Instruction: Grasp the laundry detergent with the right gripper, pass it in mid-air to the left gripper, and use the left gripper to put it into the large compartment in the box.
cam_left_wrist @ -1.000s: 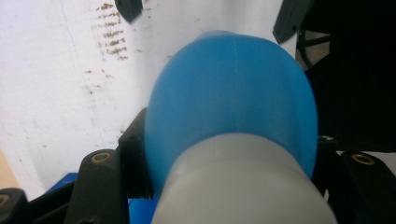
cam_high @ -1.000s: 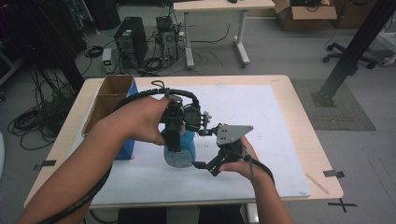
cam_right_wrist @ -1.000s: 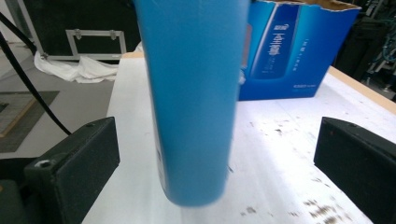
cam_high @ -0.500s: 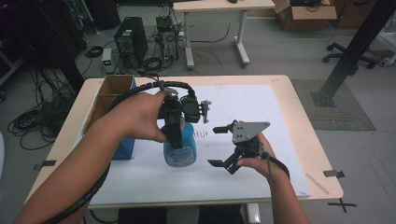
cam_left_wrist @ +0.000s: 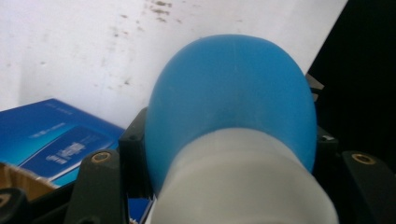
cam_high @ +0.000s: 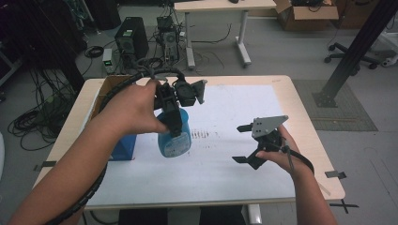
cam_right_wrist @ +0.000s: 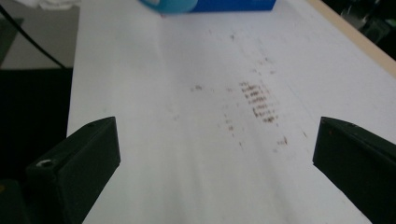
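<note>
Left claw clenched the blue bottle by its neck, holding it above the white sheet on the bench — right claw gaped wide, well apart, nothing between its jaws.

Bottle on the sheet, box just left, stain marks right, possibly a carton behind.

Black right tool with grey 3-cornered plate; black cable trails from it.
</note>
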